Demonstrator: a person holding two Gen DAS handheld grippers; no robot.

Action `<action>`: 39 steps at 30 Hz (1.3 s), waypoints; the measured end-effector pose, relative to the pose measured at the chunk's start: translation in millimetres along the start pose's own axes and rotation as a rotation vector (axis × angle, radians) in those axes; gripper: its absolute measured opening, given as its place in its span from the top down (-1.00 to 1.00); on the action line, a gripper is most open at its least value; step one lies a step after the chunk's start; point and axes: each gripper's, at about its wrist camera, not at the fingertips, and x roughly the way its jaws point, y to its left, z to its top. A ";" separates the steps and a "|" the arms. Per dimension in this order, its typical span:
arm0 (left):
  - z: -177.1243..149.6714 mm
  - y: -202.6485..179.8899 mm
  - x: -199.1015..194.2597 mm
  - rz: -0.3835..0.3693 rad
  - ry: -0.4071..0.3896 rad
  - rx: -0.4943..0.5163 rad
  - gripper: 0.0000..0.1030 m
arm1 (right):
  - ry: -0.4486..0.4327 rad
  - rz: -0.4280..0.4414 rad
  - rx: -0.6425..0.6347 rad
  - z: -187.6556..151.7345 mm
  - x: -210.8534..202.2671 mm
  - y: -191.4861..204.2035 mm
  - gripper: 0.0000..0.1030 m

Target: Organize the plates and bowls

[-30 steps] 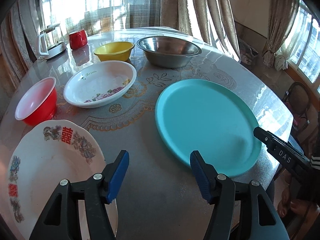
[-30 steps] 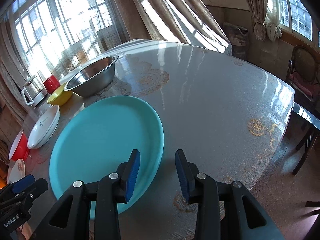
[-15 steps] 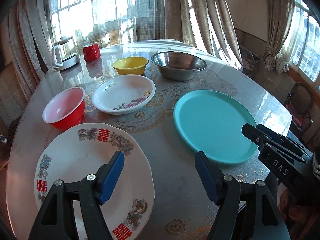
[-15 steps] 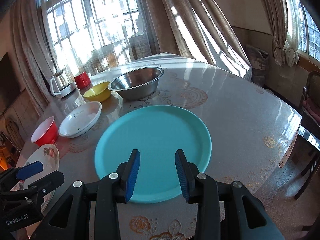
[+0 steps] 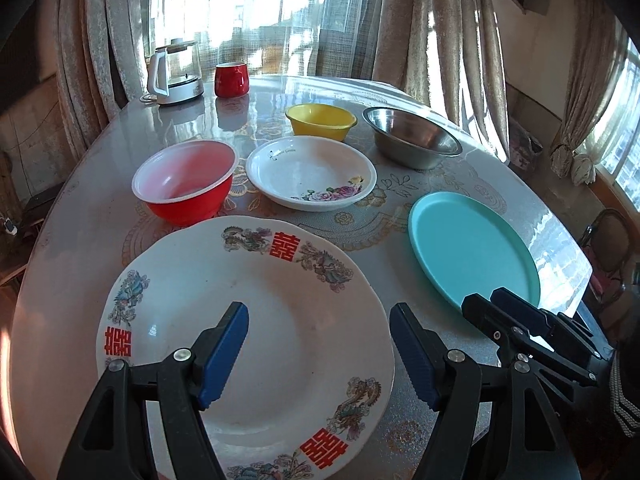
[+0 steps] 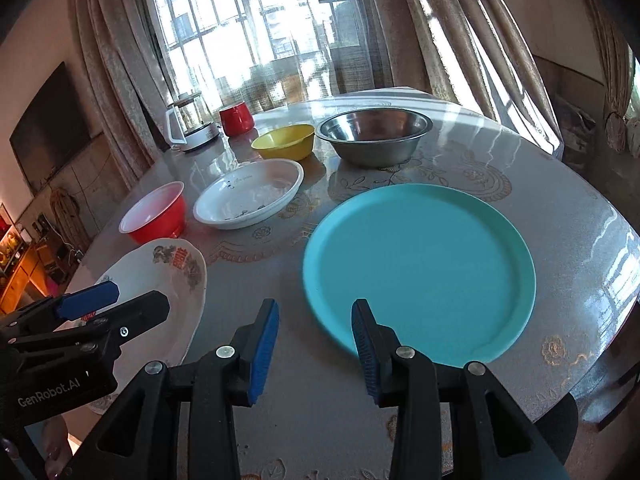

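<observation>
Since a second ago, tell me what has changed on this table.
Both tools have pulled back from the table, so more of it shows. The left tool, whose jaws have just been opening with nothing between them, now hangs over the white plate with red characters. The right tool, open and empty, sits at the teal plate's near rim. Nothing was gripped or released; all the dishes kept their places.

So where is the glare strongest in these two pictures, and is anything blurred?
Left wrist view: the window is blown out, and the far table reflects it. Right wrist view: the window is also overexposed, with bright streaks on the table; the teal plate has a smeared near-left edge. Both views bend straight lines.
</observation>
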 end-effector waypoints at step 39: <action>-34.6 146.0 10.9 0.040 -0.035 -0.280 -0.03 | 0.078 0.290 -0.033 -13.5 66.3 63.2 0.27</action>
